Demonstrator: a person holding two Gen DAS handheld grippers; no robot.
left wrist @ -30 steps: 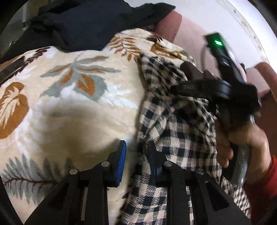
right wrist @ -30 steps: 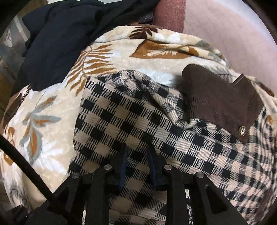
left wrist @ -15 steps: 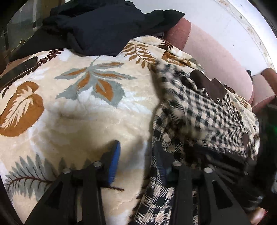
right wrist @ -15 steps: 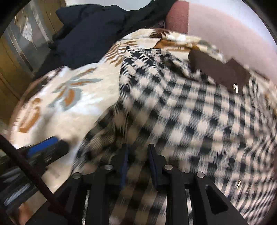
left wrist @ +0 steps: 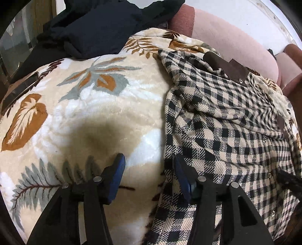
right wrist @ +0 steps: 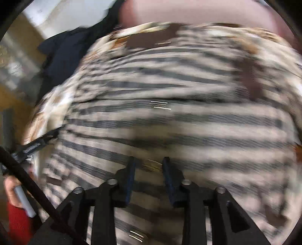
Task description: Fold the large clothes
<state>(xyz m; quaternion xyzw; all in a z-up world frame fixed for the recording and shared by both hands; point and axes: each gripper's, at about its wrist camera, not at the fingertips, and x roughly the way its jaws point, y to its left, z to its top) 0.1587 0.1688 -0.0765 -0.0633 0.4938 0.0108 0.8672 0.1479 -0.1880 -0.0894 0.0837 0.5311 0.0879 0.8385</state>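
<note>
pink sofa [left wrist: 232, 37], white wall [left wrist: 236, 11]

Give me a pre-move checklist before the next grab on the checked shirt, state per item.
1. Left hand-held gripper free of cloth: ok; jaws have just been opening, wide apart over the leaf-print cream plush blanket.
2. Right hand-held gripper released: ok; jaws have just been opening, apart above the shirt.
3. Black-and-cream checked flannel shirt lying flat: not ok, bunched and creased.
4. Shirt edge within the left jaws: not ok, edge lies beside the right finger.
5. Right wrist view sharp: not ok, heavy blur.
</note>
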